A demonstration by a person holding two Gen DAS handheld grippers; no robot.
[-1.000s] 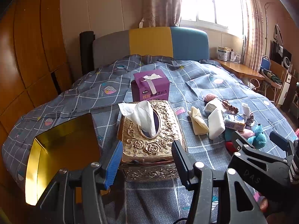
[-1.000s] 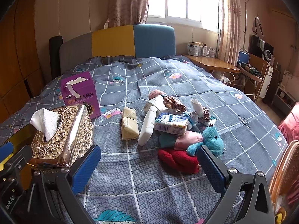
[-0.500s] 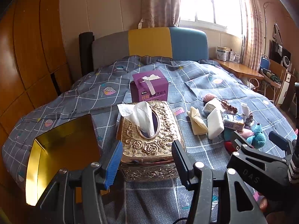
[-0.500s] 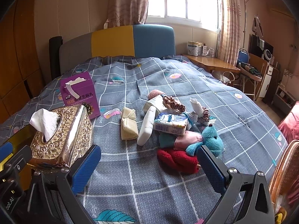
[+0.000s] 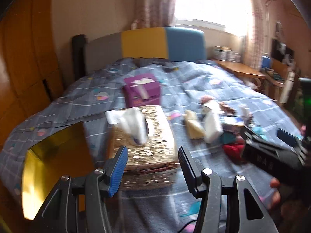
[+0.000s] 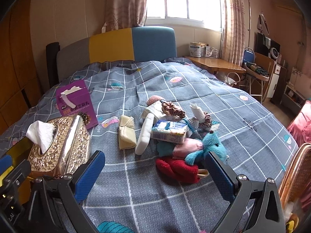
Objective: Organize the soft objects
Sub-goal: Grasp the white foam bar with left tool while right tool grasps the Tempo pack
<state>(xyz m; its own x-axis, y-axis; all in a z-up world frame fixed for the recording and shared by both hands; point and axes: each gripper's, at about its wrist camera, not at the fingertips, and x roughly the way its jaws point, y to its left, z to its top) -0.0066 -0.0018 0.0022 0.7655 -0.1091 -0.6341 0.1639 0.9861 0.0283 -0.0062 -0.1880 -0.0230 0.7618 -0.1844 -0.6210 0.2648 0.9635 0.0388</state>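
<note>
A pile of soft things lies mid-bed: a blue plush (image 6: 210, 147), a red plush (image 6: 177, 169), a pink pouch (image 6: 189, 145), a tissue pack (image 6: 169, 132), a white sponge (image 6: 144, 135), a yellow cloth (image 6: 126, 134) and scrunchies (image 6: 172, 109). My right gripper (image 6: 155, 176) is open and empty just short of the red plush. My left gripper (image 5: 152, 168) is open and empty in front of the gold tissue box (image 5: 143, 136). The left wrist view is blurred; the pile (image 5: 211, 123) shows at its right.
A purple box (image 6: 76, 102) stands behind the gold tissue box (image 6: 58, 147). A gold open container (image 5: 52, 155) sits at the bed's left edge. A wicker basket rim (image 6: 295, 172) is at the right. A wooden desk (image 6: 215, 65) stands beside the bed.
The left wrist view has gone blurred and shifted, so the left gripper is moving. The right gripper has edged slightly towards the pile. Both stay open.
</note>
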